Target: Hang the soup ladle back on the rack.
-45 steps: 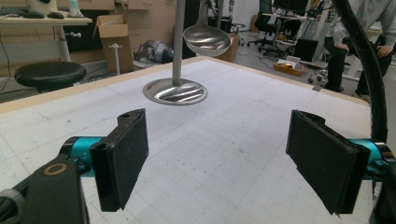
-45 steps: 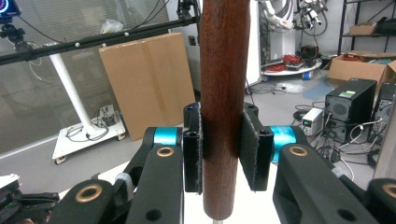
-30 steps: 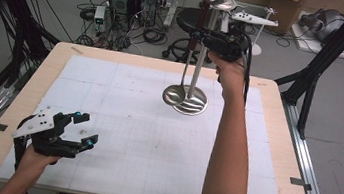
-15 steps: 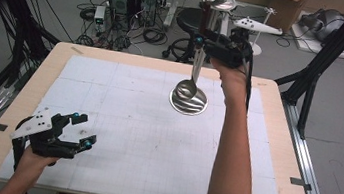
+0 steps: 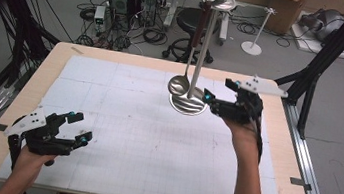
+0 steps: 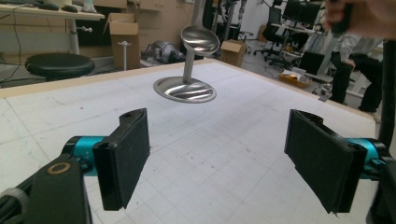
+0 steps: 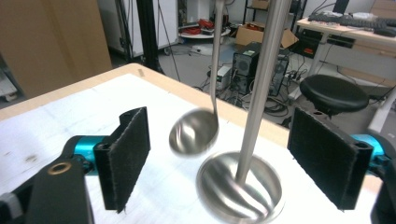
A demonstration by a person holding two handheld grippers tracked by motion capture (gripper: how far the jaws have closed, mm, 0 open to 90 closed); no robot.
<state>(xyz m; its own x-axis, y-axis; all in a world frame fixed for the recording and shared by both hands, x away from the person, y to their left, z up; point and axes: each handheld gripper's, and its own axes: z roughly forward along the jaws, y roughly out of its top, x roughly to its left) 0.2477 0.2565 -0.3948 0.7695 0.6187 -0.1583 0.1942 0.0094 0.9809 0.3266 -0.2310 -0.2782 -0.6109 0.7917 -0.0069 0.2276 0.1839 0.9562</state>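
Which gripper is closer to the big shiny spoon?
Right. The right gripper is beside the hanging ladle, while the left gripper waits far away at the table's near corner.

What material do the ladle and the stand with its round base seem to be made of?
Ladle: polished metal, probably steel, since its bowl is grey and mirrors the room. Stand: the same shiny metal, apparently; its round base shows bright curved reflections. The upper handle looks dark brown, perhaps wood or plastic; I cannot tell.

Ladle [image 7: 194, 131] bowl blurred; its handle top cut off.
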